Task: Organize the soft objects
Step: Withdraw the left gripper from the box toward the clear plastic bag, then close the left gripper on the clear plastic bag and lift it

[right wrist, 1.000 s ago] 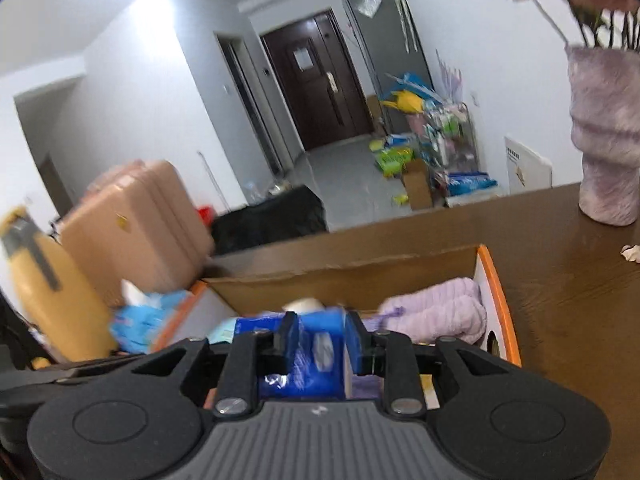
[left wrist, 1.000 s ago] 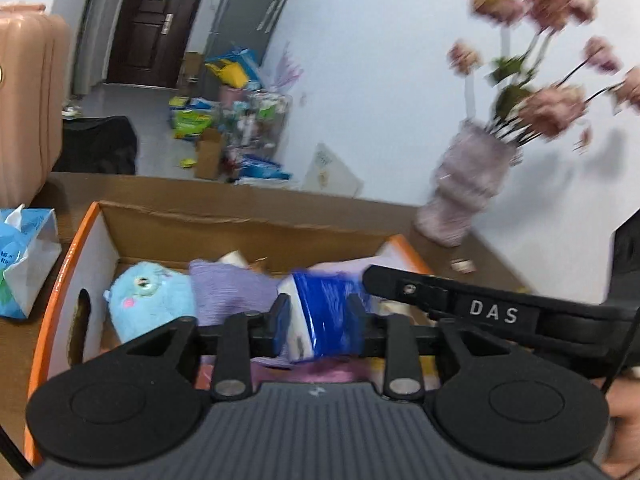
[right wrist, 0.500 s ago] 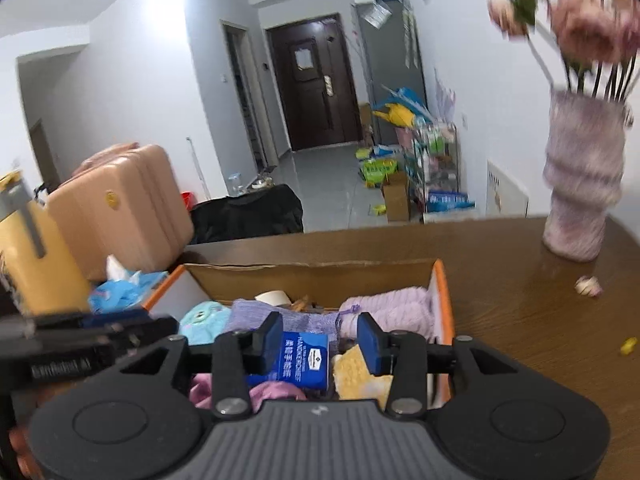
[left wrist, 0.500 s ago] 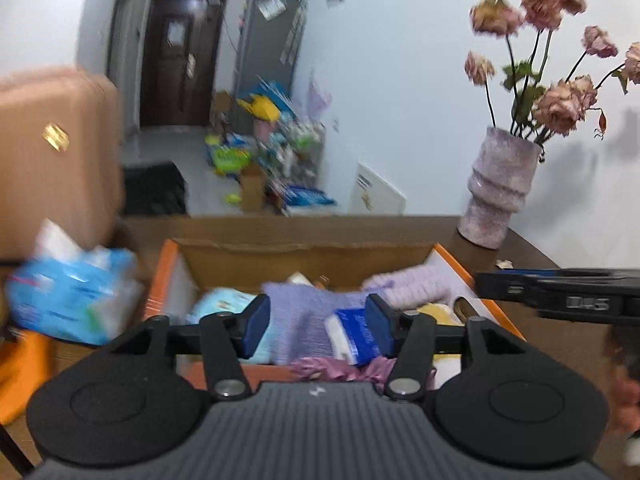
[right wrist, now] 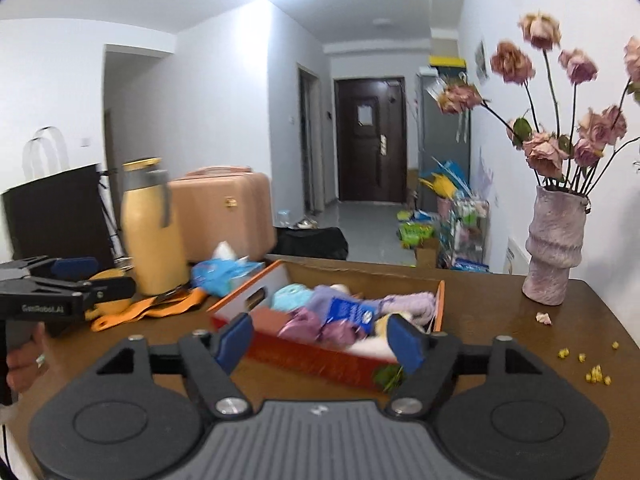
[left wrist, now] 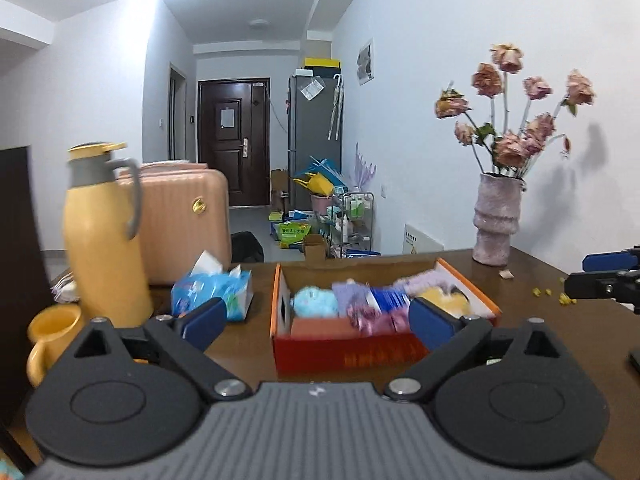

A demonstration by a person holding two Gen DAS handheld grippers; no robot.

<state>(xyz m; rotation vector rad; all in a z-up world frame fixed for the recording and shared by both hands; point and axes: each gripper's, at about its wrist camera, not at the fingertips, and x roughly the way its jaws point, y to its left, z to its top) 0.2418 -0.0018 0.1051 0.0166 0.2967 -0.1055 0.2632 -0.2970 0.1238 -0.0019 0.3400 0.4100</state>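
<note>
An orange-rimmed cardboard box (left wrist: 344,354) (right wrist: 320,356) on the brown table holds several soft things: a light blue plush (left wrist: 314,300) (right wrist: 290,296), purple cloths (left wrist: 348,294), a blue tissue pack (left wrist: 390,300) (right wrist: 350,312), a lilac fuzzy piece (right wrist: 412,304) and a yellow plush (left wrist: 444,296). My left gripper (left wrist: 316,322) is back from the box, its jaws opening wide with nothing between them. My right gripper (right wrist: 320,340) is also back from the box, jaws opening and empty. Each gripper shows at the edge of the other's view, the left gripper (right wrist: 96,276) and the right gripper (left wrist: 592,274).
Left of the box stand a yellow thermos (left wrist: 104,236), a yellow mug (left wrist: 48,336) and a blue tissue bag (left wrist: 212,292). An orange strap (right wrist: 148,308) lies nearby. A vase of dried roses (left wrist: 494,220) is at the right, with crumbs (right wrist: 596,374) on the table.
Both grippers were shut on the blue tissue pack over the box. They have let it go into the box, drawn back and up, and their jaws have spread wide.
</note>
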